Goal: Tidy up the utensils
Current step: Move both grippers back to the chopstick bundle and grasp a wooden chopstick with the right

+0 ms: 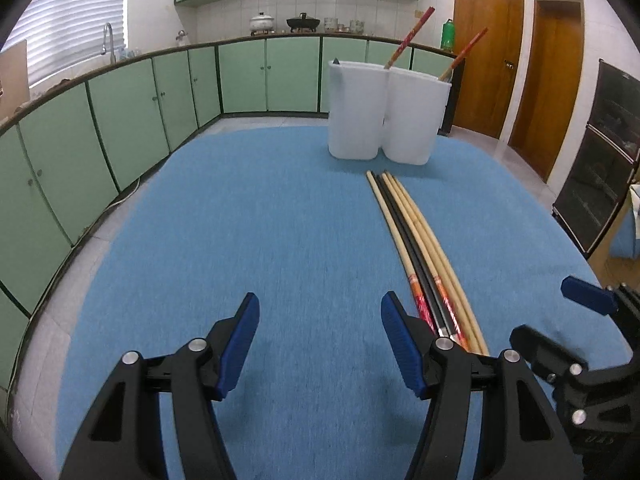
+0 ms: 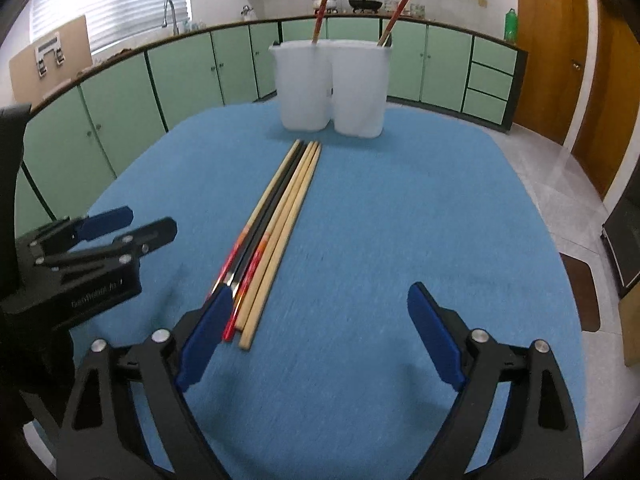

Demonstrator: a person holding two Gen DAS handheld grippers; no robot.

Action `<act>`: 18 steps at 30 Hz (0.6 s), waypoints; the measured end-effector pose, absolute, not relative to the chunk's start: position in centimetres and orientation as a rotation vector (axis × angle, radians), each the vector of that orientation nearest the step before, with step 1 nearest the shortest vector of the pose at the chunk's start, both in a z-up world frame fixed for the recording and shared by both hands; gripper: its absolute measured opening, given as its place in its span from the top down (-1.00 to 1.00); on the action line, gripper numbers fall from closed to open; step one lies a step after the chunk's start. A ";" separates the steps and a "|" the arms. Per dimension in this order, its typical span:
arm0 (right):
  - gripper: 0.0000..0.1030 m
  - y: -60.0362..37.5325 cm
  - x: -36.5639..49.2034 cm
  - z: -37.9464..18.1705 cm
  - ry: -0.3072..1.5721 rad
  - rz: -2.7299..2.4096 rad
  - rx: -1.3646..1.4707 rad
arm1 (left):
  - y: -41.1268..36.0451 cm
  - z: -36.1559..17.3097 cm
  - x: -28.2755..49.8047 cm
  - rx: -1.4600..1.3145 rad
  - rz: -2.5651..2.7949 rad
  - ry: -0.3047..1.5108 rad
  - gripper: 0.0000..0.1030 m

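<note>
Several chopsticks [image 1: 416, 236] [image 2: 276, 216], tan, black and red-ended, lie side by side on the blue cloth [image 1: 280, 220] [image 2: 380, 220]. Beyond them stand two white cups [image 1: 384, 112] [image 2: 332, 88], each holding one red-topped chopstick [image 1: 408, 38] [image 2: 324, 8]. My left gripper [image 1: 320, 320] hovers open over bare cloth, just left of the bundle. My right gripper [image 2: 320, 308] is open too, its left finger beside the bundle's near ends, nothing between the pads. Each gripper shows at the edge of the other's view.
Green cabinets [image 1: 120, 120] and a counter with a sink tap [image 1: 108, 38] and pots [image 1: 262, 22] ring the room. Wooden doors [image 1: 488, 52] stand to the right. A dark appliance [image 1: 600, 152] sits at the far right. The cloth's edges drop to tiled floor.
</note>
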State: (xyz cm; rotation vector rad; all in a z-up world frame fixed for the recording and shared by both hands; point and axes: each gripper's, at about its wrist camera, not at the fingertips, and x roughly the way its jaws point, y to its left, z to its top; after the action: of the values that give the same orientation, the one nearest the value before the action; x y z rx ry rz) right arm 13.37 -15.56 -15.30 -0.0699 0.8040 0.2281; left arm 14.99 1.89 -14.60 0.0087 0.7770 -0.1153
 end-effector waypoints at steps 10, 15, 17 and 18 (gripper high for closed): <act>-0.35 -14.0 12.2 -17.2 0.878 0.274 -0.137 | 2.4 -14.9 14.1 0.012 -0.096 0.790 -0.21; -0.30 -13.9 12.0 -17.4 0.892 0.267 -0.155 | 2.3 -15.2 14.1 0.023 -0.094 0.800 -0.22; -0.28 -14.1 12.0 -17.5 0.889 0.248 -0.161 | 2.4 -15.2 14.1 0.024 -0.093 0.803 -0.22; -0.28 -14.4 12.1 -17.4 0.890 0.232 -0.156 | 2.4 -15.2 14.1 0.022 -0.092 0.803 -0.23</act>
State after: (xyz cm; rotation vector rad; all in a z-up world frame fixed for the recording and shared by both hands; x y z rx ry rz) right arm 12.07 -14.40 -17.43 -0.1560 0.8899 0.2322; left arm 14.10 2.41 -15.22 0.0224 0.8035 -0.0924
